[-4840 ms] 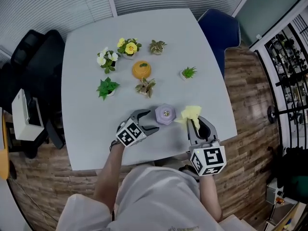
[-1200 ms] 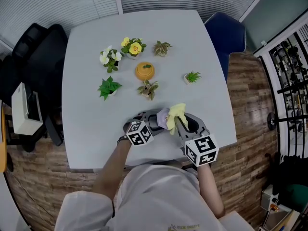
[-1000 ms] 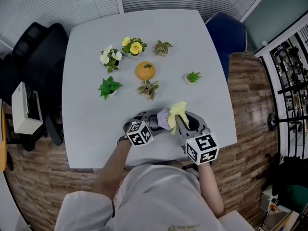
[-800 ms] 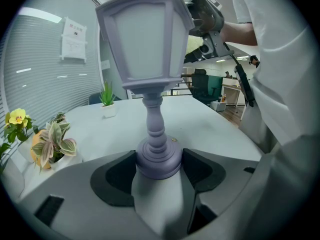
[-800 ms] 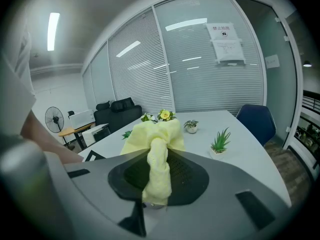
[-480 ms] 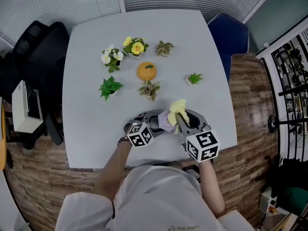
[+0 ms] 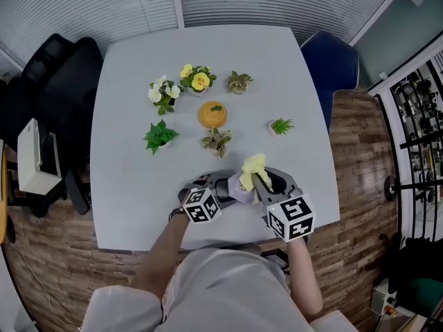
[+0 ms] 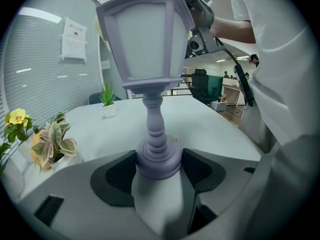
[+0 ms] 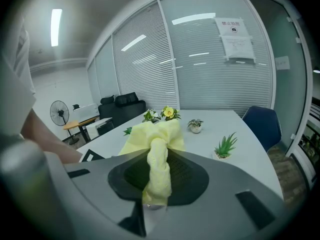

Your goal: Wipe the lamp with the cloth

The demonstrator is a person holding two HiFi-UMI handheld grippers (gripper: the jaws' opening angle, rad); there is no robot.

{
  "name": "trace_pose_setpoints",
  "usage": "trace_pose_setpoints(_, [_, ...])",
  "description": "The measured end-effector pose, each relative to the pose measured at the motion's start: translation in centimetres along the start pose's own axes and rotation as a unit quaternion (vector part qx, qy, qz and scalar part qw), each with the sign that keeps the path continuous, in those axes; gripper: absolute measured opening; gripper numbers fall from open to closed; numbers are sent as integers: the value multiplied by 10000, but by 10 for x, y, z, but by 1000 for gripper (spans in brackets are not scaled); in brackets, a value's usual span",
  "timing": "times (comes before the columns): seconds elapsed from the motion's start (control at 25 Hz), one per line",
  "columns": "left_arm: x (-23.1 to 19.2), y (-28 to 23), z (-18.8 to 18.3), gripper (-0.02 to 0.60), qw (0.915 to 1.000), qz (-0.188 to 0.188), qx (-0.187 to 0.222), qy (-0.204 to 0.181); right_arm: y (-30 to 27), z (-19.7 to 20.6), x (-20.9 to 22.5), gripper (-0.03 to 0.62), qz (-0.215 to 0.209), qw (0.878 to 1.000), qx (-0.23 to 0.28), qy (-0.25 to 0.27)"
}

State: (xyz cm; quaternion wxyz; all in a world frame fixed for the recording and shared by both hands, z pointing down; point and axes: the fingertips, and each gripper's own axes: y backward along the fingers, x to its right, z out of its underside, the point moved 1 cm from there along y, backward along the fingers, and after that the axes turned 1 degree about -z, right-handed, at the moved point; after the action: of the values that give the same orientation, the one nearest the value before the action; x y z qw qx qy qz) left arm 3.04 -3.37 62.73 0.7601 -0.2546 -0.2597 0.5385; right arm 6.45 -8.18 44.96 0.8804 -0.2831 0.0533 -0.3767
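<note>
Head view takes in the pale grey surface (image 7: 124, 151), with both grippers working close to its near edge. There the left gripper (image 7: 223, 184) has its jaws set wide yet pressed on either side of the round base of the lilac lamp (image 7: 237, 187), which stands upright. Just beside it, the right gripper (image 7: 266, 180) is clamped tight on a twisted yellow cloth (image 7: 253, 166), whose loose end lies against the lamp's head. Small potted plants (image 7: 160, 135) and an orange pot (image 7: 213, 113) sit from the middle toward the far edge.
</note>
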Motion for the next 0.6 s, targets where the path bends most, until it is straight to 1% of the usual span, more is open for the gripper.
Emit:
trace_pose_setpoints(0.44, [0,0,0,303,10000,2,1,2,-12,-8,-6,74,-227,9987,-257,382])
trace_pose_setpoints(0.6, [1,0,0,304,10000,8,-6,3,-15,-11,-9,74,-323,9967,-402,627])
